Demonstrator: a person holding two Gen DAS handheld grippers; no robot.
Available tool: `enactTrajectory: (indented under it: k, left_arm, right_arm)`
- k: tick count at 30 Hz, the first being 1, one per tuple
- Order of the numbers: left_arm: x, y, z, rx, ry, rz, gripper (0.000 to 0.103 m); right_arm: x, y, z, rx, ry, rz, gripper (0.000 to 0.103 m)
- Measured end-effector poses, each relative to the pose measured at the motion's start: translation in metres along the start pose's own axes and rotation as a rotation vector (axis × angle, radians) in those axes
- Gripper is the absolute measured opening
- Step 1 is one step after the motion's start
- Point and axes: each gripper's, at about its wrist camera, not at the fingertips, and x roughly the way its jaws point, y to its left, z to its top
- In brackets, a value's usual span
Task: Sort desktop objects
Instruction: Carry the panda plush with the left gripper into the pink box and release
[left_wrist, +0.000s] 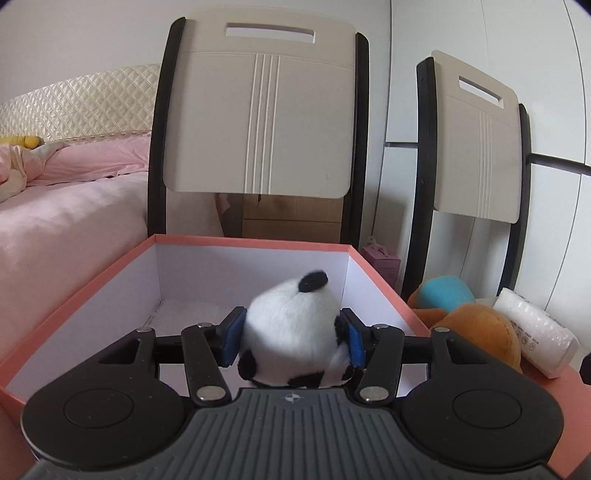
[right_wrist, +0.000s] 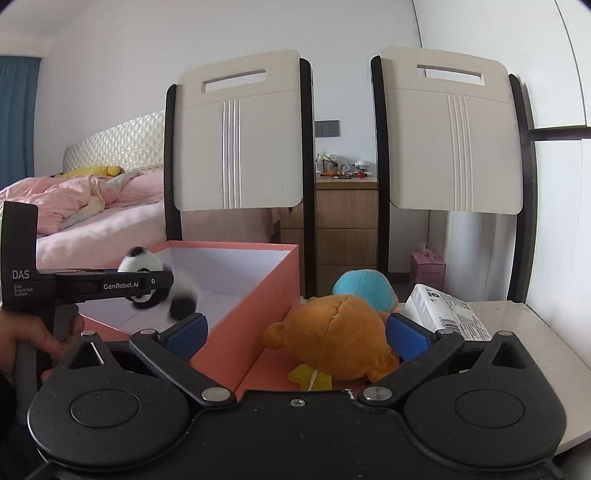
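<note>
Left hand-held gripper (left_wrist: 291, 338) clamps panda plush (left_wrist: 293, 336) | right hand-held gripper (right_wrist: 297, 332) wide apart

Plush toys: three; one panda (left_wrist: 291, 328), one orange bear (right_wrist: 332, 338), one blue plush (right_wrist: 364, 286) just behind the bear at its 1 o'clock; open boxes: one, salmon-pink outside, white inside (right_wrist: 243, 314); tissue packs: one, white (right_wrist: 447, 310), at 3 o'clock of the bear; chairs with cream backs and black frames: two (right_wrist: 240, 133) (right_wrist: 452, 129); small pink boxes on the floor: one (right_wrist: 427, 266); wooden drawer units: one (right_wrist: 347, 221); beds: one (right_wrist: 92, 206); grippers: two, left (left_wrist: 291, 338), right (right_wrist: 297, 332).
</note>
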Motion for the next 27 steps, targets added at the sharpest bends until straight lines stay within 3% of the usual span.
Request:
enactTrajectory:
  k: [2, 4, 5, 14, 27]
  left_arm:
    - [-0.001, 0.001, -0.001, -0.008, 0.001, -0.020, 0.064]
    - [-0.008, 0.000, 0.000, -0.013, -0.024, -0.013, 0.089]
    - [-0.012, -0.001, 0.001, -0.013, -0.041, -0.009, 0.092]
    - [-0.062, -0.010, 0.009, 0.003, -0.103, 0.017, 0.103]
    - [-0.113, -0.015, -0.005, 0.059, -0.127, 0.053, 0.103]
  right_arm:
    - [-0.002, 0.002, 0.000, -0.005, -0.003, -0.005, 0.102]
    - [-0.005, 0.004, -0.001, -0.012, -0.009, -0.007, 0.102]
    - [-0.007, 0.005, -0.001, -0.014, -0.012, -0.011, 0.102]
    - [-0.031, 0.006, -0.002, -0.010, -0.048, -0.046, 0.102]
    - [-0.065, 0.022, -0.021, 0.048, -0.099, -0.059, 0.102]
